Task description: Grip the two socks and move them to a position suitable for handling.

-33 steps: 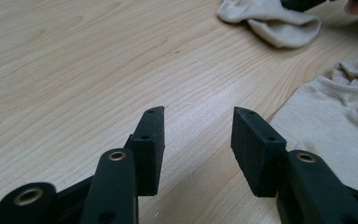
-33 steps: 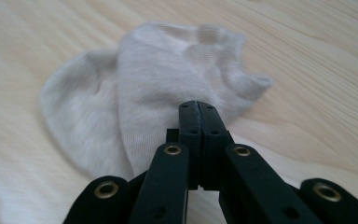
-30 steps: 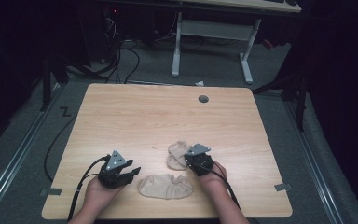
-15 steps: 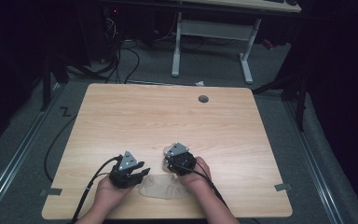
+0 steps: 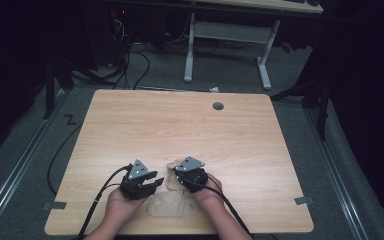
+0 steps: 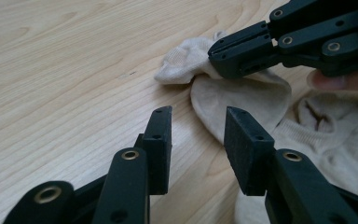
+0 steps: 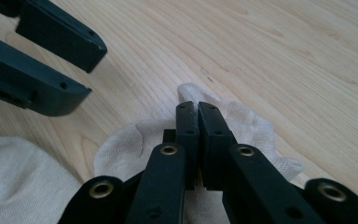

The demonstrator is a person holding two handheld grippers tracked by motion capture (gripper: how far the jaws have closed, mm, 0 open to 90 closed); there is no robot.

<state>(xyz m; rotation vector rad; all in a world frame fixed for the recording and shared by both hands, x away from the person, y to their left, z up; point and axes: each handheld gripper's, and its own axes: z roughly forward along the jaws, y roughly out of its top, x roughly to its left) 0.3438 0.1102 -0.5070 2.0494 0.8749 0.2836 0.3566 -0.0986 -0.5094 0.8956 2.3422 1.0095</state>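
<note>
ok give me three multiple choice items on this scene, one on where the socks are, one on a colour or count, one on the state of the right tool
1. Where do the socks lie on the table?
A. at the far edge by the round hole
B. at the near edge, between the two hands
C. at the far left corner

2. What colour are the socks?
A. cream
B. red
C. dark blue

3. How does the right tool stand?
A. wide open above bare wood
B. lying on its side, let go
C. jaws shut, pinching sock fabric

Answers: 1 B, the high view shows the pale fabric near the front edge between both hands. 2 A, both gripper views show cream knit fabric. 3 C, the right gripper view shows the jaws together over the fabric, and the left gripper view shows the sock pinched at their tip.
</note>
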